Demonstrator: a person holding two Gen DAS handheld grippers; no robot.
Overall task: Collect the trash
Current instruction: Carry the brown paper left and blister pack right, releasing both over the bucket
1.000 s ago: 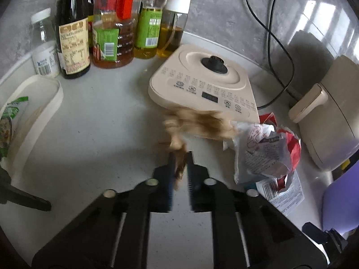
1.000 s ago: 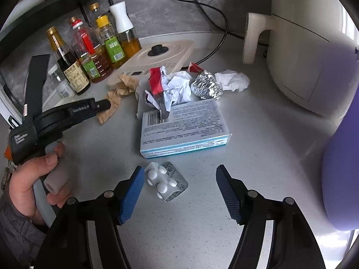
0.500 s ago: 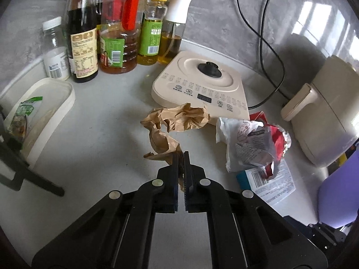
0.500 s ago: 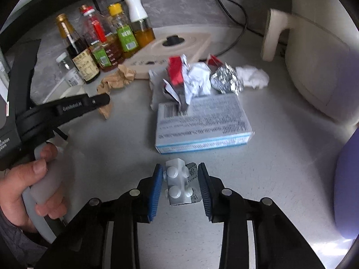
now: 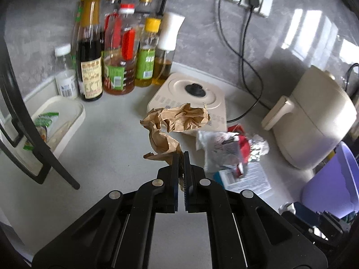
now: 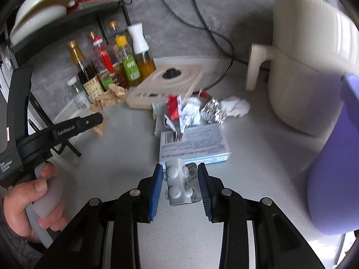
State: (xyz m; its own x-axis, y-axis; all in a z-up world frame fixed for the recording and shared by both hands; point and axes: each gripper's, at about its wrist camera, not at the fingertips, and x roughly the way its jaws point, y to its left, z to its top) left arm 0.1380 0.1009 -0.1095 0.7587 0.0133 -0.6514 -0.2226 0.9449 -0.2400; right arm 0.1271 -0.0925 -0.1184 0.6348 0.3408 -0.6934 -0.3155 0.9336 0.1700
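My left gripper (image 5: 181, 157) is shut on crumpled brown paper (image 5: 177, 121) and holds it above the counter; it also shows in the right wrist view (image 6: 110, 96). My right gripper (image 6: 180, 170) is shut on a grey pill blister pack (image 6: 178, 185), lifted off the counter. On the counter lie a blue-and-white carton (image 6: 193, 143), a red-and-white crumpled wrapper (image 6: 179, 112), a foil ball (image 6: 213, 113) and a white tissue wad (image 6: 235, 107). A purple bin (image 6: 332, 168) stands at the right.
Several sauce and oil bottles (image 5: 116, 51) stand at the back left. A beige induction cooker (image 5: 190, 96) and a beige air fryer (image 5: 314, 121) stand behind the trash, with black cables (image 5: 244, 51). A white tray (image 5: 60, 125) and a black rack leg (image 5: 33, 134) are left.
Both grippers have risen. My left one lifted the brown paper off the counter. My right one closed on the blister pack and raised it.
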